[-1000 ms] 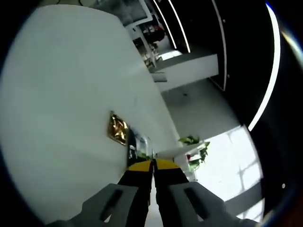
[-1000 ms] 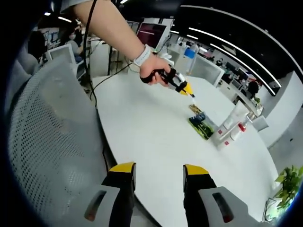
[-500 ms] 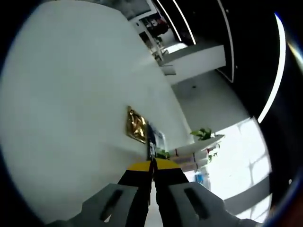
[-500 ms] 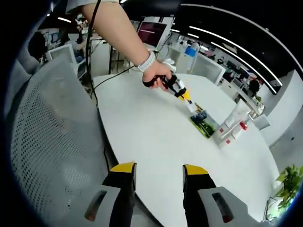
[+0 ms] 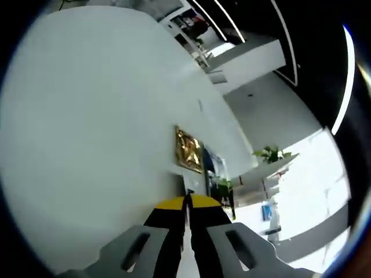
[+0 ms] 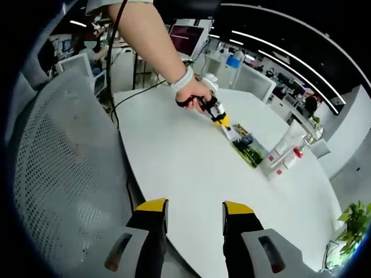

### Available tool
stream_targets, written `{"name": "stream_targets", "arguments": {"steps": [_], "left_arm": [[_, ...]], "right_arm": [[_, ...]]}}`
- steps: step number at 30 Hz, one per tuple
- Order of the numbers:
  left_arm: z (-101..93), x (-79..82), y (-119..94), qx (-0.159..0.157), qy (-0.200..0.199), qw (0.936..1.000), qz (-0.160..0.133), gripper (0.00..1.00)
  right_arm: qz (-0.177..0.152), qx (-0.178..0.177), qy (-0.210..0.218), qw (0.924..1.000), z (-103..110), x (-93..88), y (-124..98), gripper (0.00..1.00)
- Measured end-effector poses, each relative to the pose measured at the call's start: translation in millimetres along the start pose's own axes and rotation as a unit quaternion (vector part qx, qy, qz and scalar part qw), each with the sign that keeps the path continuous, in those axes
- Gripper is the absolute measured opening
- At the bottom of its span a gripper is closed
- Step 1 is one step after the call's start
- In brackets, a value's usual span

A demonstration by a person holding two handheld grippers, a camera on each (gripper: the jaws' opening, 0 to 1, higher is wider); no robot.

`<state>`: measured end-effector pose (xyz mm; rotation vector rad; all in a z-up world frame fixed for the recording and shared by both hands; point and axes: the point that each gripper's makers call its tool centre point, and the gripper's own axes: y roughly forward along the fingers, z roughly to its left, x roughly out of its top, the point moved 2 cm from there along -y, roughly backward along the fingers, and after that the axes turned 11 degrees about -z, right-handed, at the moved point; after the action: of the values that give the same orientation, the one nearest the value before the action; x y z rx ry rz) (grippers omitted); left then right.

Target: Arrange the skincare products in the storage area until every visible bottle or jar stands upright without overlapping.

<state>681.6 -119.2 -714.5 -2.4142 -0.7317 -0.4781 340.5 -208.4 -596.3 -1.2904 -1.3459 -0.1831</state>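
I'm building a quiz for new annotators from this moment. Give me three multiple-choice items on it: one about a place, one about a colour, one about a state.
1. Where do the skincare products stand?
A. On the mesh chair
B. On the white table, by its far edge
C. On the floor

2. What colour are the tips of the right gripper?
A. Yellow
B. Red
C. Blue

3. How do the right gripper's jaws stand?
A. Shut on a bottle
B. Shut on nothing
C. Open, holding nothing

Key: 1 B, the white tubes stand on the white table beyond the flat packets. 2 A, the right gripper has yellow tips. 3 C, a wide gap with only table between the jaws, while the left gripper reaches toward the packets.
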Motion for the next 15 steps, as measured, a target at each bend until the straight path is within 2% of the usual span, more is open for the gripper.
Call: {"name": "stream_targets", "arguments": {"steps": [8, 12, 15], "left_arm": [[-1.1, -2.3, 4.4, 0.01, 0.033, 0.9993, 0.016, 0.02], [-3.2, -3.9, 5.0, 0.01, 0.081, 0.9959, 0.04, 0.02], [-2.9, -1.8, 4.5, 0.016, 0.092, 0.9946, 0.043, 0.03]], "right_arm": [[0.004, 0.002, -0.001, 1.0, 0.9, -1.1, -0.1, 0.33], [0.007, 0.005, -0.005, 0.9999, 2.0, -1.7, 0.3, 0.32], [0.007, 0.008, -0.007, 0.9999, 2.9, -1.5, 0.5, 0.31]]}}
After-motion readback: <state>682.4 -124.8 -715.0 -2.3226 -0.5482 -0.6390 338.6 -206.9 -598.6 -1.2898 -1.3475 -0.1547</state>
